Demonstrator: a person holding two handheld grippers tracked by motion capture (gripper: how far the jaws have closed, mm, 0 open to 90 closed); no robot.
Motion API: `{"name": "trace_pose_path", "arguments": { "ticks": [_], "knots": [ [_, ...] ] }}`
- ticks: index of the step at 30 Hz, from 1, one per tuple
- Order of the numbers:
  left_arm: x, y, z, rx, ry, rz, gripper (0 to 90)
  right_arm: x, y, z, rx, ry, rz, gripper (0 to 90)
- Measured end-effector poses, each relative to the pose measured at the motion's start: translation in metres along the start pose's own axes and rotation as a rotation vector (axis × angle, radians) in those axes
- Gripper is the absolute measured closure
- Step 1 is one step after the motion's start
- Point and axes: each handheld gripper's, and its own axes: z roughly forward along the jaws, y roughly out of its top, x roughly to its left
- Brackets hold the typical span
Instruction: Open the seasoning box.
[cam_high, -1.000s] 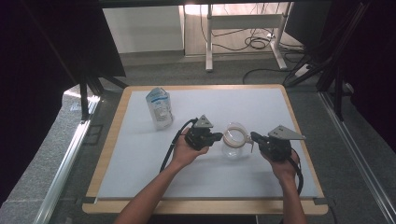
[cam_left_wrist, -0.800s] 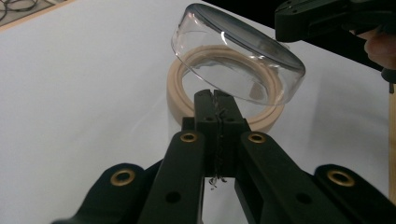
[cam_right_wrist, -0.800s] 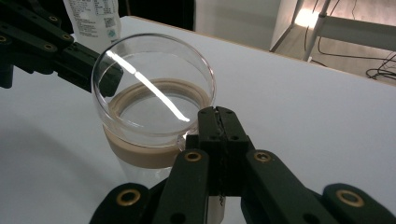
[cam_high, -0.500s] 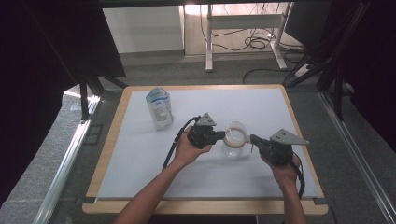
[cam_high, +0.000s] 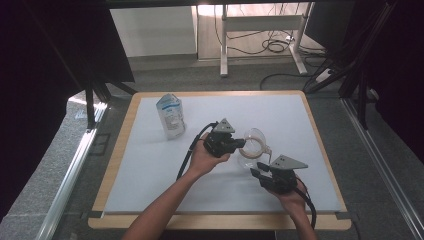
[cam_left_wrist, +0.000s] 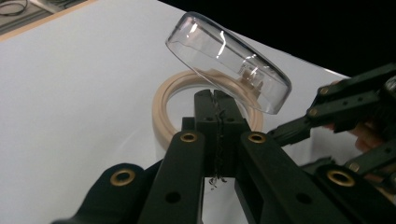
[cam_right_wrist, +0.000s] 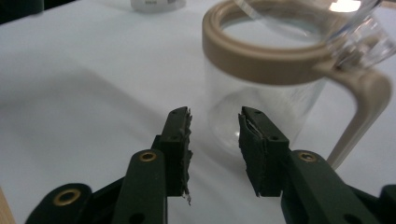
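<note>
Jar: clear glass jar with a beige rim and side handle is standing near the middle of the white desk, between the two hands.
Lid: the clear hinged lid is tilting up off the beige ring; the left gripper view is showing that angle nicely, while from the high view it's just looking like a pale circle.
Left hand-held gripper: the left hand-held gripper is sitting at the jar's rim with its jaws pressed tight together; its own view is showing the tips right at the near edge of the ring under the lid, though I can't tell if anything is pinched there.
Right hand-held gripper: the right hand-held gripper has just been opening, jaws standing partway apart with nothing between them, pointing at the jar's lower glass wall, beside the handle.
Carton: a pale blue-white milk carton is standing well apart at the far left, clearest from above.
</note>
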Motion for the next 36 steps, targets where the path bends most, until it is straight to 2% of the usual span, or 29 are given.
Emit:
{"name": "trace_pose_path", "arguments": {
  "ticks": [4,9,11,18,22,30,36],
  "knots": [
    [-0.003,0.004,0.001,-0.005,-0.008,0.007,90.0,0.002,-0.010,0.005,0.032,-0.005,0.003,59.2],
    [-0.006,0.009,0.003,-0.014,-0.020,0.020,90.0,0.002,-0.014,0.010,0.048,-0.002,0.008,56.2],
    [-0.008,0.011,0.007,-0.016,-0.026,0.004,90.0,0.004,-0.015,0.012,0.063,-0.002,-0.002,55.7],
    [-0.017,0.022,0.018,0.004,-0.048,0.031,90.0,0.011,-0.016,0.017,0.084,0.018,-0.027,54.5],
    [-0.021,0.027,0.023,0.006,-0.062,0.034,90.0,0.012,-0.017,0.018,0.084,0.023,-0.030,54.5],
    [-0.040,0.043,0.038,0.024,-0.095,0.085,90.0,0.012,-0.018,0.017,0.089,0.023,-0.033,54.4],
    [-0.040,0.042,0.038,0.022,-0.096,0.087,90.0,0.012,-0.019,0.016,0.088,0.020,-0.036,54.4]
  ]
}}
